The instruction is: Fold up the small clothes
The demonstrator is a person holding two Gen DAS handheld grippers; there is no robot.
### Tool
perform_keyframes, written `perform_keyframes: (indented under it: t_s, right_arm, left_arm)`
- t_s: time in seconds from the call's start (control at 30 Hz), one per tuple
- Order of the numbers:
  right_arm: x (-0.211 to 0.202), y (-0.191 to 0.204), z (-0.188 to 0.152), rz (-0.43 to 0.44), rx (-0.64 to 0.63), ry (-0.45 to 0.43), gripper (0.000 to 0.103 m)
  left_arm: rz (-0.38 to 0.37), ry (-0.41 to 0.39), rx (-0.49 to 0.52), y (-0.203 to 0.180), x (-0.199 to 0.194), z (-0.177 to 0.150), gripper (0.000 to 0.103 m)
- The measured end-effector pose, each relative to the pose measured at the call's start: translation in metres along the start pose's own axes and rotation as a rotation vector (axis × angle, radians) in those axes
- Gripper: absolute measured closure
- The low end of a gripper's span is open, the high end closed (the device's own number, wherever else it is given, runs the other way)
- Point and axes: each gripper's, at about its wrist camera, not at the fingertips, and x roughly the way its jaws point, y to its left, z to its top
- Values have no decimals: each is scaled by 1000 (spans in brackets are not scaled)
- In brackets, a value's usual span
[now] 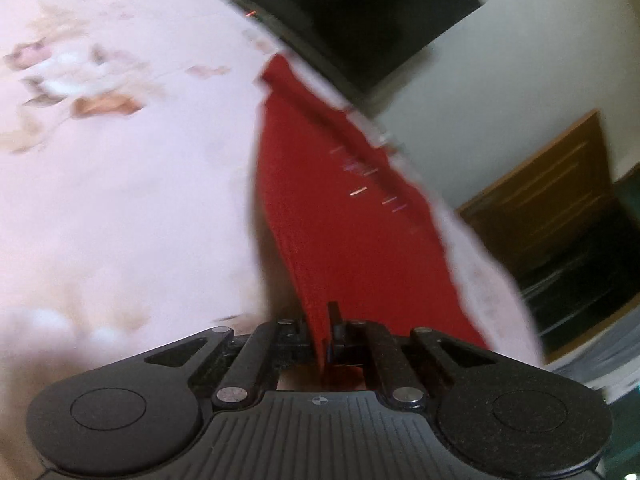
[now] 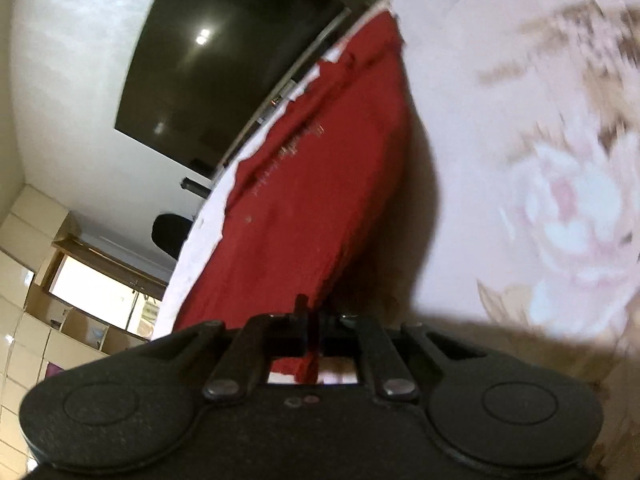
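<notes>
The left claw point(image 1: 326, 336) is pinched closed on an edge of the red cloth point(image 1: 340, 216), with the fabric running up between its two black fingers, which stand almost together. From that grip the cloth rises away from the camera as a long, taut strip, narrowing toward its far end. A few small shiny flecks sit on its upper right part (too blurred to say what they are).

The right claw point(image 2: 310, 322) is likewise clamped on the red cloth point(image 2: 320, 184), its jaws drawn in tight with a fold of red caught in the slit between them. Here the cloth also stretches out ahead, wide near the claw and tapering toward the far end, with a wrinkled, ragged-looking edge on its left side. It casts a dark shadow to its right.

Under and beside the cloth in both views lies a pale pink bedsheet point(image 1: 120, 200) printed with brownish leaves and a large pale flower point(image 2: 576, 216). The cloth sits near the sheet's far edge, held up off it at the gripped ends.

Past that edge, a dark television screen point(image 2: 224, 68) hangs on a light wall point(image 1: 520, 60). A wooden-framed opening point(image 1: 560, 200) shows at the right of the left view, and a bright window point(image 2: 96, 284) with stacked boxes beside it at the lower left of the right view.
</notes>
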Motion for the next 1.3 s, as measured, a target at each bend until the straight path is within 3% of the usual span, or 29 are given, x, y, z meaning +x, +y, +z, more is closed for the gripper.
perform_keyframes:
  t_s: [0.1, 0.2, 0.53, 0.83, 1.03, 1.17, 1.3]
  right_arm:
    - [17, -11, -4, -121, -12, 87, 99]
    - [13, -11, -2, -106, 2, 66, 98]
    - [4, 8, -3, -148, -122, 55, 98]
    - [8, 18, 0, -166, -154, 43, 98]
    - [2, 52, 30, -168, -283, -39, 98]
    - [7, 83, 83, -159, -356, -109, 98]
    - [28, 100, 147, -155, -389, -136, 98]
  left_arm:
    - [-19, -6, -16, 9, 2, -3, 99]
    - [-6, -4, 13, 1, -1, -2, 99]
    - [28, -13, 44, -3, -1, -4, 99]
    - [-24, -52, 17, -3, -4, 1, 99]
    - [-139, -189, 103, -39, -9, 69, 99]
    - [-165, -226, 161, -65, 17, 134, 99]
    - [-169, -212, 168, -71, 62, 194, 99]
